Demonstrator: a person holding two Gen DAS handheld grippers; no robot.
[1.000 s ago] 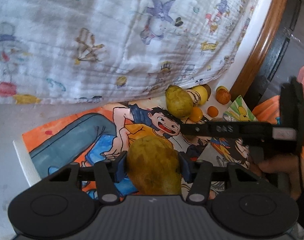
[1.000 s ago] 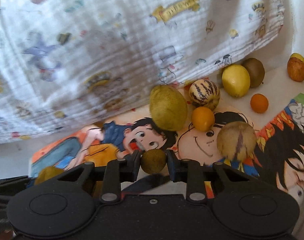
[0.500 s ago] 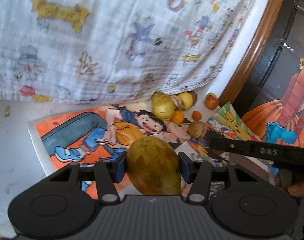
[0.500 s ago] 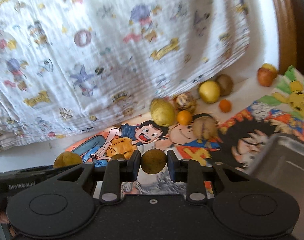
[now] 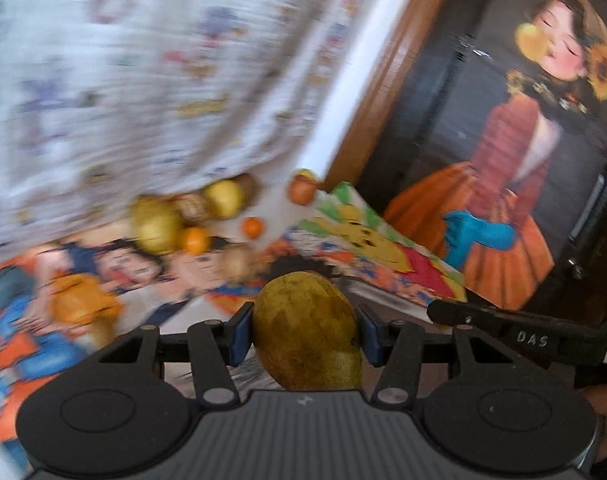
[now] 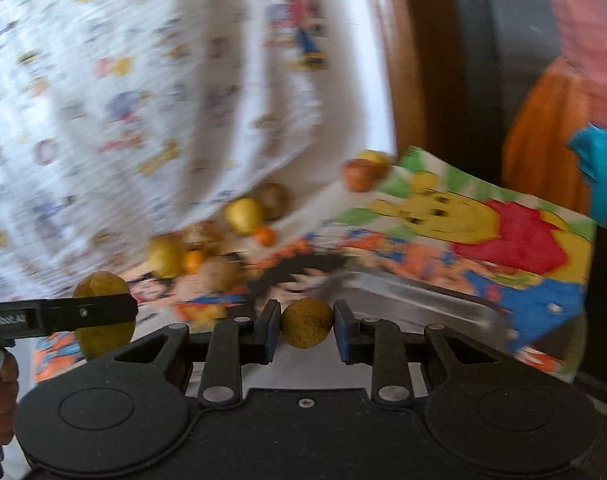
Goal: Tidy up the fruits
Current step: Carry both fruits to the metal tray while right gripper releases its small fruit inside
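- Since a second ago, both grippers have been carried away from the fruit pile [image 5: 191, 216], which is now seen smaller, at 10 o'clock.
- A large yellow-green mango [image 5: 307, 328] is clamped between the pads of the left gripper [image 5: 303, 330].
- A small round brownish fruit [image 6: 307, 322] is pinched by the right gripper [image 6: 307, 326].
- A metal tray [image 6: 415, 300] is seen at 2 o'clock of that fruit, on the cartoon posters [image 6: 483, 232].

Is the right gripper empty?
No, the right gripper is shut on a small round brownish-green fruit pinched between its blue pads.
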